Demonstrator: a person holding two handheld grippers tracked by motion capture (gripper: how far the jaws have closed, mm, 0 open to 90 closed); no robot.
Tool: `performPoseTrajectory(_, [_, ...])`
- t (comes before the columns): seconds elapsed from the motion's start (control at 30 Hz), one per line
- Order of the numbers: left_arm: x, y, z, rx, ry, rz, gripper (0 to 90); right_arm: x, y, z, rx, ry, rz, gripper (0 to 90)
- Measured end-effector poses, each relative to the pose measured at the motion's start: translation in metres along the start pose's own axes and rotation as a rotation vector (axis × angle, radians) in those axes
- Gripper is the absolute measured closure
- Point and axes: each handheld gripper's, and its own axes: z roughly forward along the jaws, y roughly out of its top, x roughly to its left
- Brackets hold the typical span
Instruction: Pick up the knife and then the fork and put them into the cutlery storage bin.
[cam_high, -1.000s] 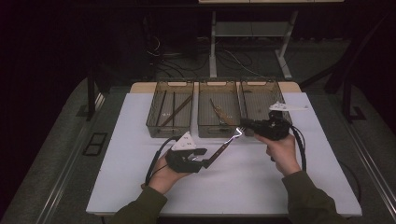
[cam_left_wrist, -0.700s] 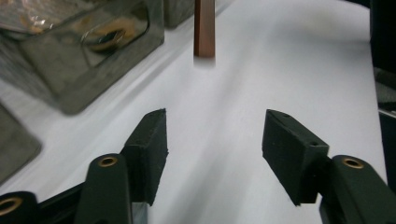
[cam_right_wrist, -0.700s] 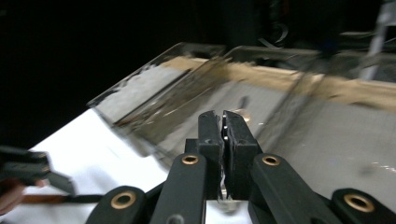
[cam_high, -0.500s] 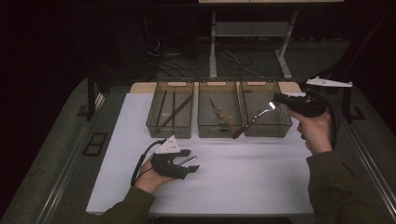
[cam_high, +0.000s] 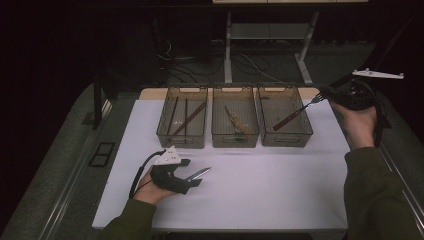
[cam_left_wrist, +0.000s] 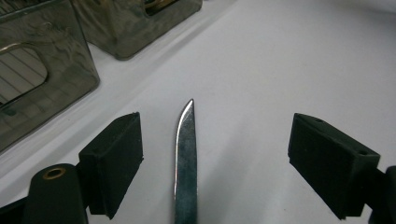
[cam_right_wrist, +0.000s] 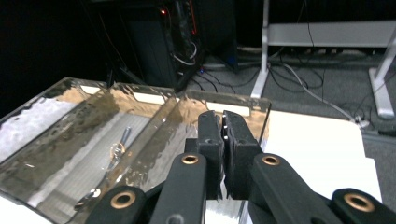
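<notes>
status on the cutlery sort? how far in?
Done: left bin holds chopsticks, middle bin some utensils. In hand: right gripper is shut on a fork angled over the right bin, not dropped yet. Left: a knife lies on the table between the open left gripper jaws, which were just opening.

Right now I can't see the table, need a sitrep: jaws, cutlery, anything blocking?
Left gripper jaws just opened, knife lying loose between. Right gripper shut on fork, over right bin. Nothing blocking.
</notes>
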Motion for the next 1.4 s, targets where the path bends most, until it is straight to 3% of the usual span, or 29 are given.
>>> performPoseTrajectory(0.33, [0.000, -0.001, 0.002, 0.010, -0.011, 0.005, 14.7, 0.004, -0.017, 0.044, 0.104, -0.004, -0.006, 86.6])
performPoseTrajectory(0.67, [0.000, 0.000, 0.002, 0.008, -0.013, 0.003, 14.4, 0.003, -0.025, 0.058, 0.167, 0.017, 0.002, 86.5])
performPoseTrajectory(0.8, [0.001, 0.000, 0.002, 0.005, -0.014, 0.003, 14.5, -0.001, -0.030, 0.062, 0.168, 0.044, 0.023, 86.3])
performPoseTrajectory(0.9, [0.001, 0.001, 0.002, 0.005, -0.016, 0.004, 14.5, -0.004, -0.033, 0.065, 0.157, 0.038, 0.023, 85.7])
performPoseTrajectory(1.1, [0.001, 0.002, 0.002, -0.001, -0.016, 0.005, 14.5, -0.007, -0.039, 0.074, 0.172, -0.038, -0.023, 83.6])
performPoseTrajectory(1.33, [-0.001, 0.003, 0.002, 0.000, -0.013, 0.016, 14.5, -0.012, -0.040, 0.087, 0.194, -0.052, -0.034, 82.0])
performPoseTrajectory(1.37, [-0.001, 0.003, 0.002, -0.001, -0.015, 0.015, 14.5, -0.012, -0.039, 0.090, 0.194, -0.058, -0.041, 79.8])
performPoseTrajectory(1.4, [-0.001, 0.003, 0.002, -0.001, -0.016, 0.014, 14.5, -0.010, -0.038, 0.093, 0.193, -0.072, -0.056, 70.1])
